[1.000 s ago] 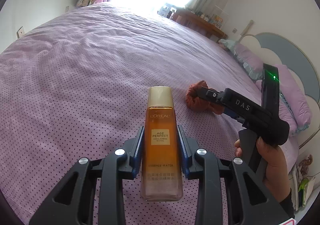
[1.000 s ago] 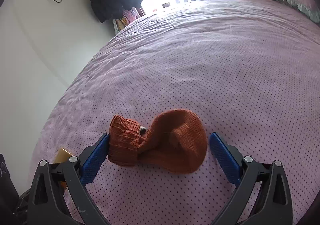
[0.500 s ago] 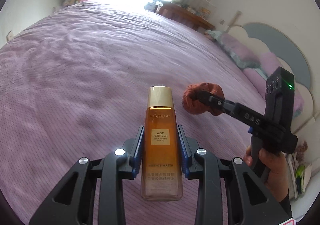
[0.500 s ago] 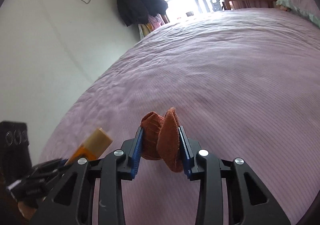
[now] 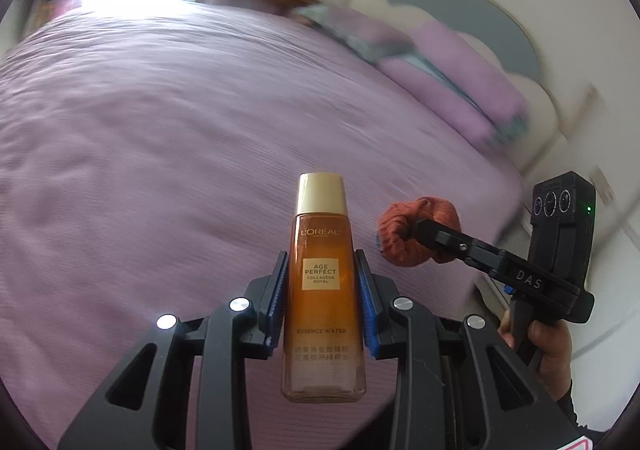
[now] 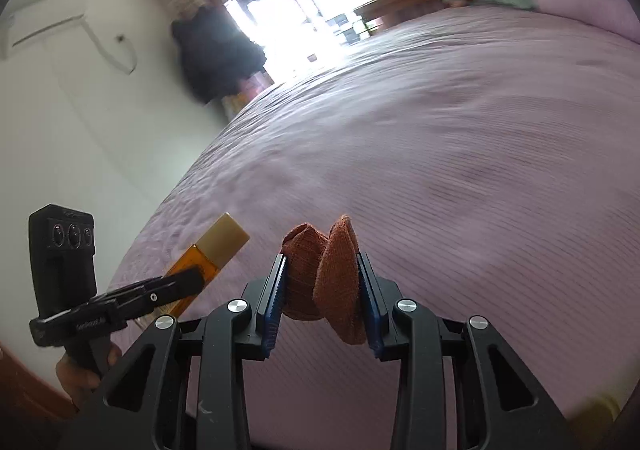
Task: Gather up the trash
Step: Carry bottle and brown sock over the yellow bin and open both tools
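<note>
Left gripper (image 5: 322, 302): we saw its blue pads pinching the amber bottle (image 5: 323, 298) on both sides, below the middle of its body.
Amber bottle: we found it lifted clear of the bedspread (image 5: 140, 154), with its gold cap (image 5: 321, 194) pointing away from the camera and the label facing us.
Right gripper (image 6: 322, 298): we saw its pads pressed onto a bunched rust-orange knitted cloth (image 6: 324, 282), which stuck out above the pads and hung below them.
Knitted cloth: we saw it raised off the bed, just to the right of the bottle in the left wrist view.
Person's hands: we made out one hand (image 5: 548, 346) on the right gripper's handle, and the other (image 6: 78, 374) on the left gripper's handle.
Surroundings: we noted purple pillows (image 5: 452, 82) at the head of the bed, a dark coat (image 6: 218, 50) hanging by the bright doorway, and heavy blur over the background.
</note>
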Action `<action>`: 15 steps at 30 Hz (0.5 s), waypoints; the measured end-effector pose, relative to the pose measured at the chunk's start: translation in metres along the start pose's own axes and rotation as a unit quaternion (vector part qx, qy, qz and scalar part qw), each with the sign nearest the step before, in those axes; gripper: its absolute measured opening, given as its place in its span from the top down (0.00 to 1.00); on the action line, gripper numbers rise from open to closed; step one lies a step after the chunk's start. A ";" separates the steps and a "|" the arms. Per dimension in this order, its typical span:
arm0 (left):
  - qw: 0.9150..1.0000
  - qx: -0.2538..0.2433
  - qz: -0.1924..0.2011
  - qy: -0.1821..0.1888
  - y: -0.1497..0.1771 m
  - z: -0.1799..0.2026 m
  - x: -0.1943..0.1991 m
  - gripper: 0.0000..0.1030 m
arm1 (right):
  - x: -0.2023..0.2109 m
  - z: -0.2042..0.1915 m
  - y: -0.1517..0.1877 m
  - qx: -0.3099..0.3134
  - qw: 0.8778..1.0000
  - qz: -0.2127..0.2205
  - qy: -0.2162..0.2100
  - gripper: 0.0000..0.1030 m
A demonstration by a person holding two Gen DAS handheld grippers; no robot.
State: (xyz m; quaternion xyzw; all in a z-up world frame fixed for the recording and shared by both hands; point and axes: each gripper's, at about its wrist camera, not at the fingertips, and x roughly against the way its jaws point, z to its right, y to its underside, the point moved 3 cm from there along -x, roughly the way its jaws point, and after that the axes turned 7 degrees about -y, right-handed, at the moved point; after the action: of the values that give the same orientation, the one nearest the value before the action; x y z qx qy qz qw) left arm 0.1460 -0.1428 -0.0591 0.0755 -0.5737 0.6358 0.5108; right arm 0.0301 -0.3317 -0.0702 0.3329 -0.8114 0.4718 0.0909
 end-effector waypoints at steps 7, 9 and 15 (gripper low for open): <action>0.995 -0.047 -0.051 0.065 0.038 0.081 -0.032 0.69 | 0.103 0.049 0.055 -0.048 0.993 0.062 0.088 0.66; 0.992 -0.058 -0.071 0.084 0.052 0.102 -0.042 0.69 | 0.130 0.068 0.076 -0.081 0.987 0.080 0.109 0.66; 0.981 -0.107 -0.120 0.111 0.094 0.163 -0.069 0.69 | 0.173 0.108 0.135 -0.152 0.973 0.096 0.147 0.66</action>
State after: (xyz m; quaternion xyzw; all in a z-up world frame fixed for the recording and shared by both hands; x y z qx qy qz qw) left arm 0.0287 -0.2965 -0.1138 0.0175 -0.5648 0.5090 0.6493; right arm -0.1682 -0.4545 -0.1434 0.1628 -0.8797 0.3927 0.2128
